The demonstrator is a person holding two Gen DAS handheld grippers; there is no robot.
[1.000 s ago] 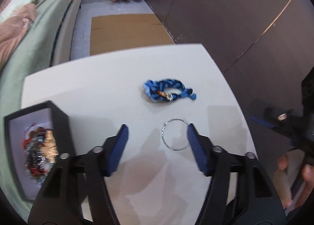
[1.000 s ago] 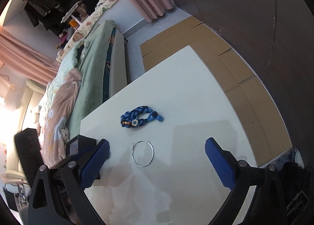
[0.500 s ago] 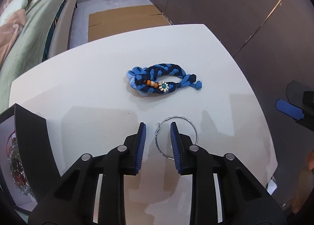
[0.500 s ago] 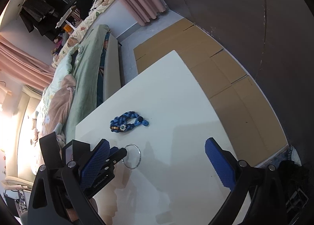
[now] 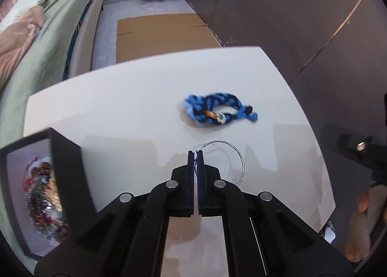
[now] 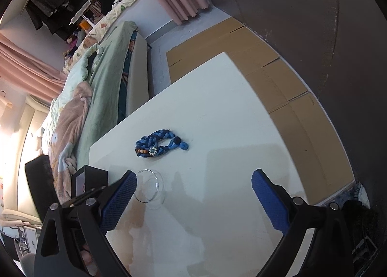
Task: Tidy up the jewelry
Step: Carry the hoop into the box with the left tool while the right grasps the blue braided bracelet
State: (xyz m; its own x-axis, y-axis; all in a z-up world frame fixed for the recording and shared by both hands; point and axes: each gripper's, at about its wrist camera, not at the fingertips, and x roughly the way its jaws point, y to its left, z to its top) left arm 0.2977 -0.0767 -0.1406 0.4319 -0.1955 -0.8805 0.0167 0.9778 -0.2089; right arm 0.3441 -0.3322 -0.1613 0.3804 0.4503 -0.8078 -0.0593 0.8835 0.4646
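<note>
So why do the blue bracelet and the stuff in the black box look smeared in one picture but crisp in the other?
Left wrist view: motion blur smears the blue braided bracelet and the jewelry in the black box. Right wrist view: sharper bracelet, though the thin wire hoop shows doubled, with strong window glare at the left edge. Both views bend straight edges of the white table.

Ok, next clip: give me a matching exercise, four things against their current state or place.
1. left gripper
2. right gripper
3. blue braided bracelet
4. black box

A. lying untouched on the white table
B. jaws wide apart, holding nothing
C. shut on the thin wire hoop
D. at the table's left edge, jewelry inside

Pairs: 1-C, 2-B, 3-A, 4-D
</note>
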